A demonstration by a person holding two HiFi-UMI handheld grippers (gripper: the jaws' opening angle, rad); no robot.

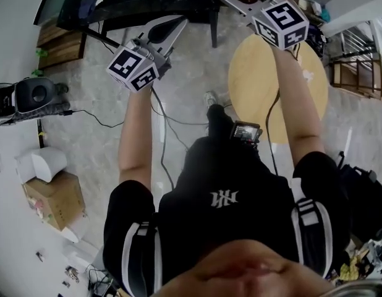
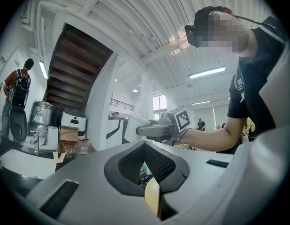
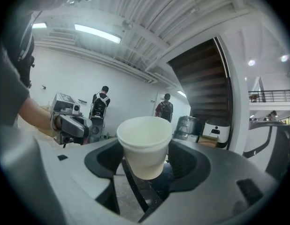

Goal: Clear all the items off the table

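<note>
Two grippers are held up in front of a person in a black T-shirt (image 1: 240,197), both pointing away from the body. The right gripper (image 3: 145,161) has its jaws closed on a white paper cup (image 3: 144,142). The dark pads press the cup's sides below the rim, and the cup is upright with its open mouth tipped a bit toward the camera. The inside looks pale; contents can't be made out. The cup is in the air in the jaws, resting on nothing. The left gripper (image 2: 145,146) has its jaws together at the tips with nothing between them. Only a narrow gap shows below the pads, with a yellowish sliver behind it. In the left gripper view the right gripper shows beyond the jaws, at the end of the person's bare forearm (image 2: 210,137). In the head view a round light-wood table (image 1: 253,85) sits below the right forearm, on a grey marbled floor (image 1: 178,104), and the cup is not visible there. A black frame table (image 1: 148,5) is beyond the grippers. A black speaker (image 1: 33,94) and a brown cardboard box (image 1: 52,197) are off to the left, with thin black cables (image 1: 160,122) running across the floor. The background has a dark wooden staircase (image 3: 206,78), two people with backpacks (image 3: 99,104) by a white wall, and a white slatted ceiling with strip lights (image 3: 95,33).
</note>
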